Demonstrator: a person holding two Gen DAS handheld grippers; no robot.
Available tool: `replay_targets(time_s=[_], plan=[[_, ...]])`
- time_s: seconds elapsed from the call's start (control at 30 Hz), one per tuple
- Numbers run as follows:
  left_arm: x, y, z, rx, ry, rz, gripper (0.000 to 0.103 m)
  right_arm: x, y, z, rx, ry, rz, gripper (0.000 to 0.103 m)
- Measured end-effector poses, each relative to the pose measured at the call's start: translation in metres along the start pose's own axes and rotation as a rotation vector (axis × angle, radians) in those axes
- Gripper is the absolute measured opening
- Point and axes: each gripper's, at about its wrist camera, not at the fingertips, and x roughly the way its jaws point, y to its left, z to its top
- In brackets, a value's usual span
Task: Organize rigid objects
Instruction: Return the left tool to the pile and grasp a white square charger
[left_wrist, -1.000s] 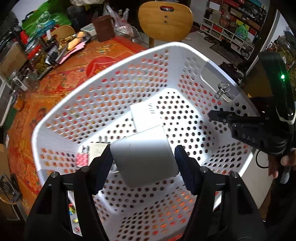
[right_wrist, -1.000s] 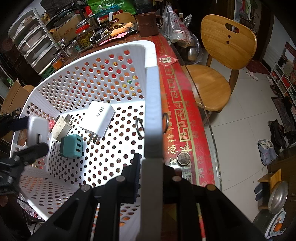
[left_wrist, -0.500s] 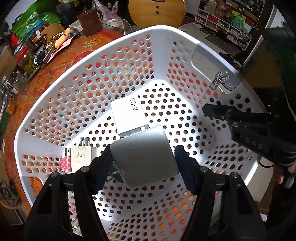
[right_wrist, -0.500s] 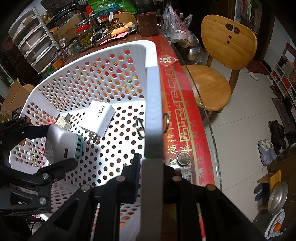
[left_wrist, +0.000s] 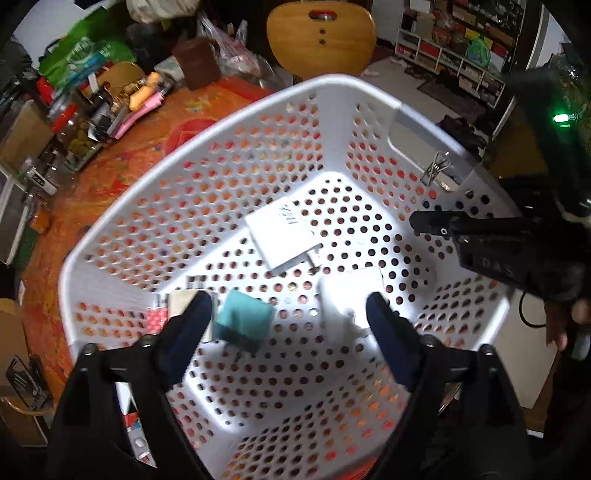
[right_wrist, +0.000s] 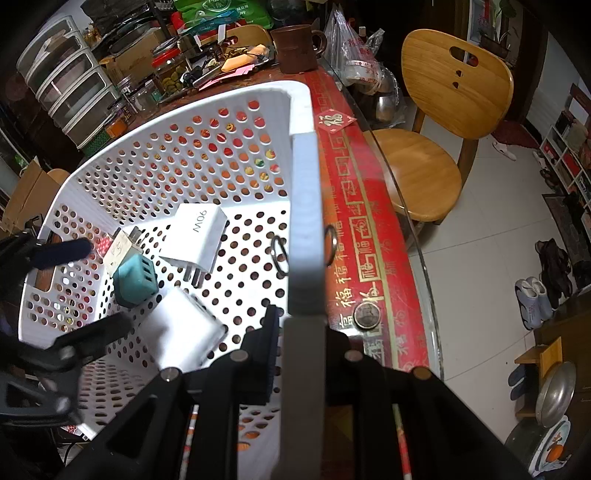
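White perforated basket (left_wrist: 229, 155) holds a blurred white charger (right_wrist: 181, 332), a teal adapter (left_wrist: 245, 319), a "90W" charger (right_wrist: 199, 236) and a small beige plug (right_wrist: 120, 253); left gripper (left_wrist: 288, 314) stands apart, its jaws just opened, nothing between them; right gripper (right_wrist: 303, 332) clamps the basket's rim; red patterned table (right_wrist: 354, 229), wooden chair (right_wrist: 443, 110) beside it.

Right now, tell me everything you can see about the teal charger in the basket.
The teal charger is a small blocky plug adapter, matte plastic by its look, with three dark slots on one face. It lies tilted on the perforated floor of the white basket, against a small beige labelled adapter. No fingers touch it.
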Motion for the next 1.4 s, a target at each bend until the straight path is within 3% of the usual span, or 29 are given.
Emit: replay_targets(time_s=[0.1, 0.23, 0.4, 0.5, 0.63, 0.8, 0.93, 1.0, 1.07, 1.27, 1.4], plan=[[-0.032, 0.021, -0.013, -0.023, -0.064, 0.047, 0.091, -0.001, -0.002, 0.000, -0.002, 0.001, 0.001, 0.017], [-0.083, 0.076, -0.044, -0.116, -0.145, 0.141, 0.102, -0.001, -0.003, 0.000, -0.002, 0.001, 0.002, 0.017], [-0.116, 0.160, -0.090, -0.283, -0.158, 0.236, 0.102, -0.001, -0.004, -0.001, -0.004, 0.000, 0.001, 0.017], [-0.104, 0.205, -0.118, -0.376, -0.119, 0.248, 0.102, -0.001, -0.003, -0.001, -0.003, -0.001, 0.001, 0.017], [-0.034, 0.243, -0.145, -0.442, 0.023, 0.210, 0.102, -0.001, -0.004, -0.001, -0.006, -0.002, 0.001, 0.017], [0.024, 0.245, -0.157, -0.458, 0.086, 0.106, 0.102, -0.001, -0.004, 0.000, -0.007, 0.000, 0.000, 0.017], [0.045, 0.234, -0.150, -0.444, 0.102, 0.099, 0.101, -0.001, -0.004, 0.000, -0.007, 0.000, 0.000, 0.017], [0.054, 0.232, -0.148, -0.455, 0.115, 0.088, 0.092, -0.001, -0.004, 0.000, -0.006, 0.000, 0.000, 0.017], [0.064, 0.232, -0.151, -0.474, 0.133, 0.065, 0.072, 0.000, -0.004, 0.000, -0.007, -0.001, 0.000, 0.017], [0.075, 0.228, -0.152, -0.485, 0.127, 0.054, 0.058, 0.000, -0.004, 0.000, -0.010, 0.002, -0.002, 0.017], [0.071, 0.227, -0.153, -0.488, 0.114, 0.058, 0.058, 0.001, -0.004, -0.001, -0.009, 0.001, -0.002, 0.017]])
